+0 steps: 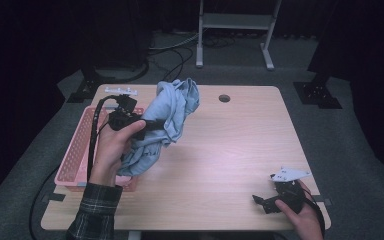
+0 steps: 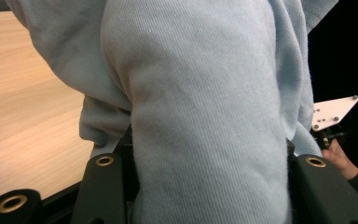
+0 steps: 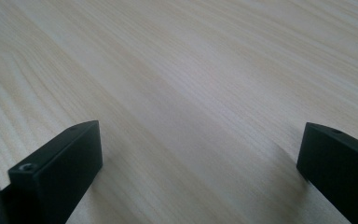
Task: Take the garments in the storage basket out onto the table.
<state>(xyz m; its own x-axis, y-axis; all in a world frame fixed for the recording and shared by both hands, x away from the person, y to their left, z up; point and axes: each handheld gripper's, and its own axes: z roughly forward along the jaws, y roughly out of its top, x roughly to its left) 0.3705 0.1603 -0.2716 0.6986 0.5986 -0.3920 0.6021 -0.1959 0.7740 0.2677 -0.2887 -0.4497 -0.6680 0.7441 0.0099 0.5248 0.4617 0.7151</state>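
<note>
A light blue garment [image 1: 167, 120] hangs bunched in the air above the left part of the wooden table [image 1: 230, 150]. My left gripper [image 1: 150, 124] is shut on the garment, and the cloth drapes over it and trails down toward the basket's near corner. In the left gripper view a thick fold of the garment [image 2: 205, 121] fills the space between the two black jaws. My right gripper [image 1: 261, 201] rests low at the table's near right corner, held by a hand. Its jaws stand wide apart over bare wood [image 3: 191, 93], with nothing between them.
A pink plastic basket [image 1: 77, 150] sits along the table's left edge, under my left forearm. A round cable hole [image 1: 224, 98] marks the far middle of the table. A white metal stand [image 1: 235, 22] is on the floor beyond the table.
</note>
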